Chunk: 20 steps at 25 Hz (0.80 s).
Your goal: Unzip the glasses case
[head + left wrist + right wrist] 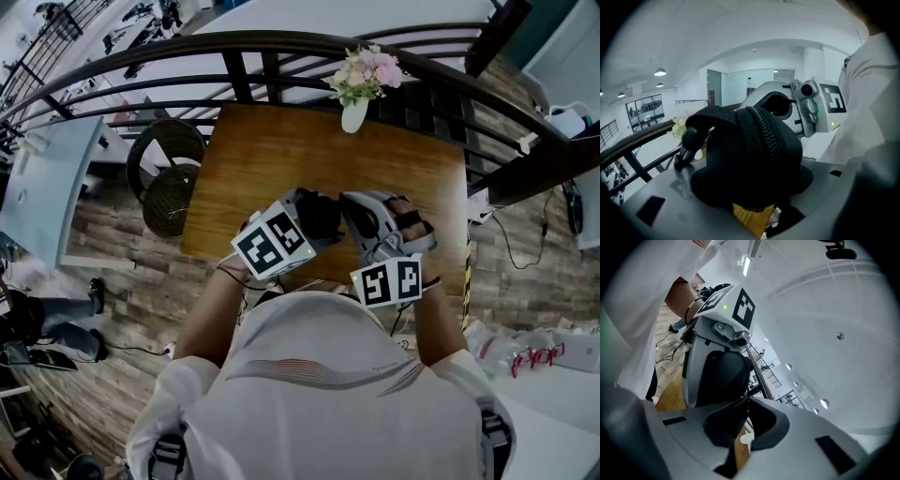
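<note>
I hold the black glasses case (320,217) above the near edge of the wooden table (272,150), between both grippers. My left gripper (307,223) has its jaws wide around the case's body (750,154) and is shut on it; the zipper (761,133) runs over the top. A black loop with a small pull (687,139) hangs off the case's left end. My right gripper (352,214) faces the case's other end (723,377). Its jaws are shut on a thin black tab (738,405) from the case, which looks like the zipper pull. The jaws hide the tab's tip.
A white vase of pink flowers (359,86) stands at the table's far edge. A dark curved railing (281,42) runs behind it. A round wire chair (169,173) is left of the table. Cables lie on the plank floor (525,253) to the right.
</note>
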Motion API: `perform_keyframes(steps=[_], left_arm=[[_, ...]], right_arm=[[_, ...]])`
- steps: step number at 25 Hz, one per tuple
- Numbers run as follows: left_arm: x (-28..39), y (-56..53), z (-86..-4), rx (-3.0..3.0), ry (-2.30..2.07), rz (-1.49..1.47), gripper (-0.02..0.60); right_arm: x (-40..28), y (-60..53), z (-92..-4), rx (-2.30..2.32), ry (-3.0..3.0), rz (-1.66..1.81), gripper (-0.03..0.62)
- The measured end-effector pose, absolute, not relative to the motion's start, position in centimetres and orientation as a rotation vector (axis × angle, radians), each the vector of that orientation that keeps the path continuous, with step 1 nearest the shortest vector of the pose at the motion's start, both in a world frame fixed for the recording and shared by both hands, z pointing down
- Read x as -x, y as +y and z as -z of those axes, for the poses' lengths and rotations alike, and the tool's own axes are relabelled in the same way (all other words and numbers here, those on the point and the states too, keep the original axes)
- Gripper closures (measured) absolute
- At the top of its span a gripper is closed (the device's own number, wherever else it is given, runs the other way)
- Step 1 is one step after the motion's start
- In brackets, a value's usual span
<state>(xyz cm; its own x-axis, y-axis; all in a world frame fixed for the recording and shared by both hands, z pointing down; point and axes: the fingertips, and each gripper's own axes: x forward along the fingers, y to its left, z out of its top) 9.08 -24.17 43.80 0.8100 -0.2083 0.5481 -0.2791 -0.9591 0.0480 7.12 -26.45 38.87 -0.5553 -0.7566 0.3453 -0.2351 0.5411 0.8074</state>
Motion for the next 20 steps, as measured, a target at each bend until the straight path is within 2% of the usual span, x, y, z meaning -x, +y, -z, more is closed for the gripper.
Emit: perform_keyframes(steps=[13, 20], left_arm=[[-8.1, -22.8, -49.9, -2.646, -0.221, -1.281, 0.310], [-7.2, -22.7, -52.2, -2.541, -0.136, -1.466, 0.308]], right_arm=[[-5.9, -25.0, -40.8, -0.514, -1.850, 1.188, 0.534], [-4.8, -24.4, -42.5, -0.391, -1.821, 1.208, 0.531]])
